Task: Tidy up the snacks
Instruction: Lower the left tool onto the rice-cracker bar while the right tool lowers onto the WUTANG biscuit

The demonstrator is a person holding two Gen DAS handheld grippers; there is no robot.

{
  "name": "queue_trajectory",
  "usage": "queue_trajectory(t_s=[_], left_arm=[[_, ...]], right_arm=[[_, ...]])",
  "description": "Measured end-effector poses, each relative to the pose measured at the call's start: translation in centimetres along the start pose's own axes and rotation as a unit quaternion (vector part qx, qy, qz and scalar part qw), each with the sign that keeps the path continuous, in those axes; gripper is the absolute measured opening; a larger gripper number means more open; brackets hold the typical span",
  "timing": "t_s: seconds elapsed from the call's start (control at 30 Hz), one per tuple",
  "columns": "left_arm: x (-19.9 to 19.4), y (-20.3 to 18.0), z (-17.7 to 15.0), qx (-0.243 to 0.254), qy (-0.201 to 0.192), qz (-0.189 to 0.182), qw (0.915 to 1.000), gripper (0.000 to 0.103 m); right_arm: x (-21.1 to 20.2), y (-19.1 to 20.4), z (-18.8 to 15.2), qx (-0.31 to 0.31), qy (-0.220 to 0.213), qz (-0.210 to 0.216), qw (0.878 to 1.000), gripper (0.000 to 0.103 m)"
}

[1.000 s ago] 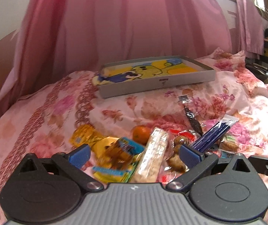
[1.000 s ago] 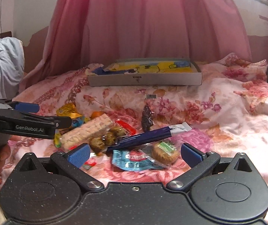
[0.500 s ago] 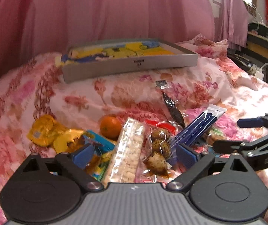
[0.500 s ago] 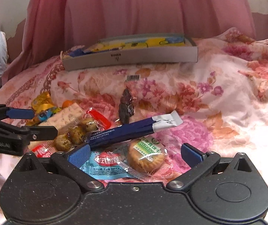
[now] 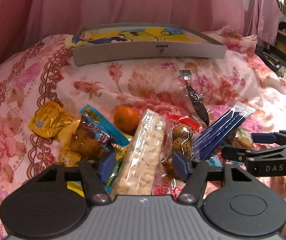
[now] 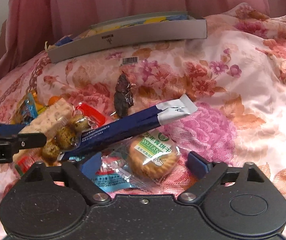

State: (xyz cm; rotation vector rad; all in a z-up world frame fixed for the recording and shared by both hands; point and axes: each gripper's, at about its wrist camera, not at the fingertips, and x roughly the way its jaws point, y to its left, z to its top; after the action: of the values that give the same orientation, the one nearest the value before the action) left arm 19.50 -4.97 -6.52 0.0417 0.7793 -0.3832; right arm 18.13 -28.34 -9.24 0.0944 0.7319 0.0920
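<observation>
Two claws hang low over a heap of snacks on the flowered bed: the left claw (image 5: 143,165), jaws apart, straddles the near end of the puffed-rice bar (image 5: 143,154), seemingly lined up to pinch it by its narrow width. The right claw (image 6: 144,163), also apart, frames the round biscuit packet (image 6: 152,158), though whether either pad touches wrapper is hard to tell. The shallow grey box (image 5: 148,50) waits well beyond the heap, probably the place where the snacks belong.
</observation>
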Motion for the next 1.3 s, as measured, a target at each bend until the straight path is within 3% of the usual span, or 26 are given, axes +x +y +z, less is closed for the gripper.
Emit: queue_trajectory(t_s=[0.1, 0.23, 0.5, 0.67, 0.83, 1.17, 1.23, 1.27, 1.3], left_arm=[[0.1, 0.3, 0.0, -0.014, 0.007, -0.003, 0.9999, 0.057], [0.1, 0.6, -0.1, -0.035, 0.016, -0.004, 0.9992, 0.056], [-0.3, 0.5, -0.7, -0.063, 0.041, -0.023, 0.9969, 0.045], [-0.7, 0.5, -1.1, -0.096, 0.053, -0.047, 0.9929, 0.045], [-0.1, 0.8, -1.3, -0.107, 0.058, -0.048, 0.9914, 0.046], [0.0, 1.3, -1.2, -0.119, 0.055, -0.038, 0.9907, 0.055], [0.0, 1.2, -1.3, -0.113, 0.056, -0.039, 0.9913, 0.050], [-0.1, 1.1, -1.3, -0.111, 0.057, -0.042, 0.9913, 0.042], [-0.1, 1.0, -1.3, -0.110, 0.061, -0.043, 0.9911, 0.042]], right_arm=[[-0.2, 0.0, -0.1, 0.006, -0.002, -0.002, 1.000, 0.079], [-0.5, 0.3, -0.2, 0.001, -0.006, -0.005, 1.000, 0.075], [-1.7, 1.8, -0.8, -0.034, -0.016, -0.006, 0.999, 0.073], [-3.3, 3.4, -1.6, -0.062, -0.016, 0.018, 0.998, 0.073], [-2.9, 4.9, -2.0, -0.092, -0.013, 0.022, 0.995, 0.075], [-2.5, 3.9, -1.5, -0.034, -0.023, 0.051, 0.998, 0.078], [-2.4, 3.9, -1.5, -0.031, -0.022, 0.047, 0.998, 0.067], [-2.2, 3.9, -1.5, -0.032, -0.020, 0.045, 0.998, 0.065], [-2.1, 4.0, -1.5, -0.034, -0.018, 0.044, 0.998, 0.064]])
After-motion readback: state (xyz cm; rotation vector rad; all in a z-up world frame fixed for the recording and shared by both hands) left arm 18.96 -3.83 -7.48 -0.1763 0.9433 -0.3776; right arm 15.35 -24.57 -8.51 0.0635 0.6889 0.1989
